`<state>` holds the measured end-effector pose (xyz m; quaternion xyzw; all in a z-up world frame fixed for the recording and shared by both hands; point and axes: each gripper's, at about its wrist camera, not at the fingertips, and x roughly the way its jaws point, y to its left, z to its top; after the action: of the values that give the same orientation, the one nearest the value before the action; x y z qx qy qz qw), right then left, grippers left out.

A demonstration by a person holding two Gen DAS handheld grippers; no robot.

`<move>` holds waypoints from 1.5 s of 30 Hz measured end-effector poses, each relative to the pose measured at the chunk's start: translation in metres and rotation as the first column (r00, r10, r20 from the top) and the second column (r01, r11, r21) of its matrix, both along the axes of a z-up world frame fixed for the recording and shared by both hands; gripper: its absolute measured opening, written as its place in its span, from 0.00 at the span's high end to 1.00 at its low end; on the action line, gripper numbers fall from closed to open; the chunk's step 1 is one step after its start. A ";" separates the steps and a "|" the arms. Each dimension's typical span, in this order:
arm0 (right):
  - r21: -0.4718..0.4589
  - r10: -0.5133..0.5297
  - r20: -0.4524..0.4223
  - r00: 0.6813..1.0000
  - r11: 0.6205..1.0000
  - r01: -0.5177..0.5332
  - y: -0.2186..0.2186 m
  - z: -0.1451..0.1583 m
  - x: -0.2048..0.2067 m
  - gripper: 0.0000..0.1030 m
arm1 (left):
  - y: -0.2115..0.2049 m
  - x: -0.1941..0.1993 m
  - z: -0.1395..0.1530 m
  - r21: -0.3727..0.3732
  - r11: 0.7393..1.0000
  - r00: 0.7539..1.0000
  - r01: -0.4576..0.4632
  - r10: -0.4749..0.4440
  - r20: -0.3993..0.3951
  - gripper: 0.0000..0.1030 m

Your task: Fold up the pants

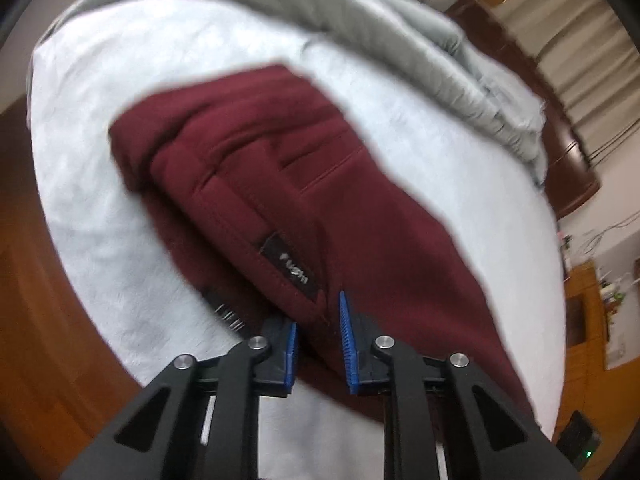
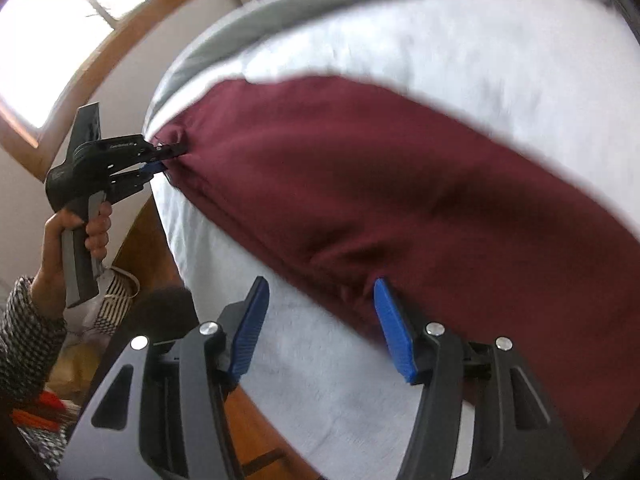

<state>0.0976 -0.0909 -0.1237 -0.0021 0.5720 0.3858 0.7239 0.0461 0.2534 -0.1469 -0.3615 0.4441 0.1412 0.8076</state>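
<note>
Maroon pants [image 1: 304, 184] lie on a white bed sheet [image 1: 100, 128], waistband end with a black label [image 1: 288, 262] nearest my left gripper. My left gripper [image 1: 318, 340] has its blue pads a narrow gap apart with the waistband edge between them. In the right wrist view it [image 2: 168, 158] pinches the pants' [image 2: 400, 184] far corner. My right gripper [image 2: 320, 324] is open, its right pad touching the near edge of the pants and its left pad over the sheet [image 2: 304, 360].
A grey duvet [image 1: 400, 28] is bunched along the far side of the bed. A dark wooden headboard [image 1: 560, 152] and curtains [image 1: 576, 52] stand behind. Wooden floor [image 1: 48, 280] lies beside the bed. A striped bag [image 2: 112, 300] sits on the floor.
</note>
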 end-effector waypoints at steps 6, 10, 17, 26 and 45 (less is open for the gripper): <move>-0.001 -0.016 -0.007 1.000 1.000 0.016 -0.001 -0.004 -0.011 0.50 | -0.016 -0.002 0.004 0.101 0.993 0.998 0.057 -0.057 0.002 0.73; 0.033 -0.017 0.078 0.997 0.999 0.014 -0.009 0.021 -0.014 0.48 | -0.024 -0.010 0.021 0.009 0.999 0.998 0.043 -0.043 0.045 0.58; 0.076 -0.087 0.064 0.994 0.994 0.082 -0.002 0.022 0.006 0.48 | -0.067 0.003 0.001 -0.137 0.983 0.993 0.119 -0.117 0.018 0.57; -0.007 -0.074 0.034 0.997 0.997 0.074 0.007 -0.011 -0.001 0.49 | -0.080 0.010 -0.011 -0.089 0.985 0.987 0.145 -0.151 -0.055 0.86; 0.006 -0.696 -0.250 0.673 0.694 0.720 -0.279 0.015 -0.046 0.32 | -0.278 0.048 0.044 0.153 0.841 0.853 0.520 -0.522 -0.029 0.26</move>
<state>0.0513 -0.3703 -0.1088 0.3017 0.5861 0.1017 0.7451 0.0946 -0.0245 -0.1028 -0.1645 0.5076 -0.0517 0.8441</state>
